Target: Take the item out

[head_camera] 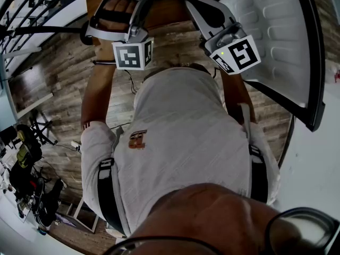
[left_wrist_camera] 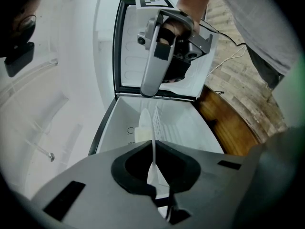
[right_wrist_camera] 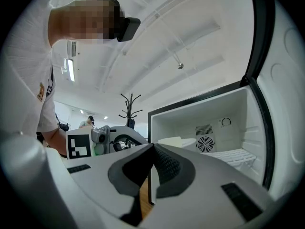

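A small white fridge [left_wrist_camera: 188, 128] stands open, its door [head_camera: 276, 36] swung wide. Inside sits a pale, flat-topped item [left_wrist_camera: 141, 133], seen in the right gripper view as a white shape [right_wrist_camera: 177, 140] left of the fan. My left gripper [left_wrist_camera: 153, 151] is shut with nothing between its jaws and looks into the compartment from outside. My right gripper [right_wrist_camera: 152, 149] is also shut and empty, held in front of the opening. Each gripper shows in the other's view: the right gripper [left_wrist_camera: 164, 56] above the compartment, the left gripper [right_wrist_camera: 97, 142] at the left. Both are apart from the item.
A round fan [right_wrist_camera: 206, 143] and a wire shelf [right_wrist_camera: 233, 156] are at the back of the compartment. A brown wooden surface [left_wrist_camera: 228, 132] borders the fridge. Cables [head_camera: 127, 78] lie on the plank floor. A coat stand [right_wrist_camera: 129, 106] and a distant person [right_wrist_camera: 88, 122] are behind.
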Motion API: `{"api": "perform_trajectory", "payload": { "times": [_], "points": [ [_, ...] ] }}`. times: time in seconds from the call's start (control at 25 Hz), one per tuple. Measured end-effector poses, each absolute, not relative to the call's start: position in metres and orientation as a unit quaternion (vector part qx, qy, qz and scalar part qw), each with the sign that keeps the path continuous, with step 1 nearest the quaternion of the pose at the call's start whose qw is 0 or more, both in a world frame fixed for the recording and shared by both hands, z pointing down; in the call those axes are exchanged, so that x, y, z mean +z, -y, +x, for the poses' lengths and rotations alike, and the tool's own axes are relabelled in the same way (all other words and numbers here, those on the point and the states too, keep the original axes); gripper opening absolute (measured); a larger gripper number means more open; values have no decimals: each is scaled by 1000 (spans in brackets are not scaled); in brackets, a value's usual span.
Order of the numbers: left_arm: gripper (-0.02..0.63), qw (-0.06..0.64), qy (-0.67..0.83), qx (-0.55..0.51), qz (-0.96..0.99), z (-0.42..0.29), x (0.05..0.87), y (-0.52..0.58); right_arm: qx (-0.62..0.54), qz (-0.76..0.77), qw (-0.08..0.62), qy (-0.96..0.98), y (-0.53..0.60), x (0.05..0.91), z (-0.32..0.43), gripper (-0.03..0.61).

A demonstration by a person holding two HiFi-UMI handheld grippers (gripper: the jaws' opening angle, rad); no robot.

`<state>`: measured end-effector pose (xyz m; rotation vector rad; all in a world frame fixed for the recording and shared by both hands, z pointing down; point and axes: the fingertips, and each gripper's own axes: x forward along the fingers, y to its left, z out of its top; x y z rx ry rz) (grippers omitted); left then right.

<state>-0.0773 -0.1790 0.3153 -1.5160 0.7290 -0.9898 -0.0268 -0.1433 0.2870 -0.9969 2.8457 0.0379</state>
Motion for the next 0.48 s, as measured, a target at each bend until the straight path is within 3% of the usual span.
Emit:
{"api": "perform_trajectory", "payload": {
  "times": [0.48],
  "points": [
    [28,562,-311,-417,-643,-77,316,176,15,-330,59,-942,140,291,-28,32]
  ]
}}
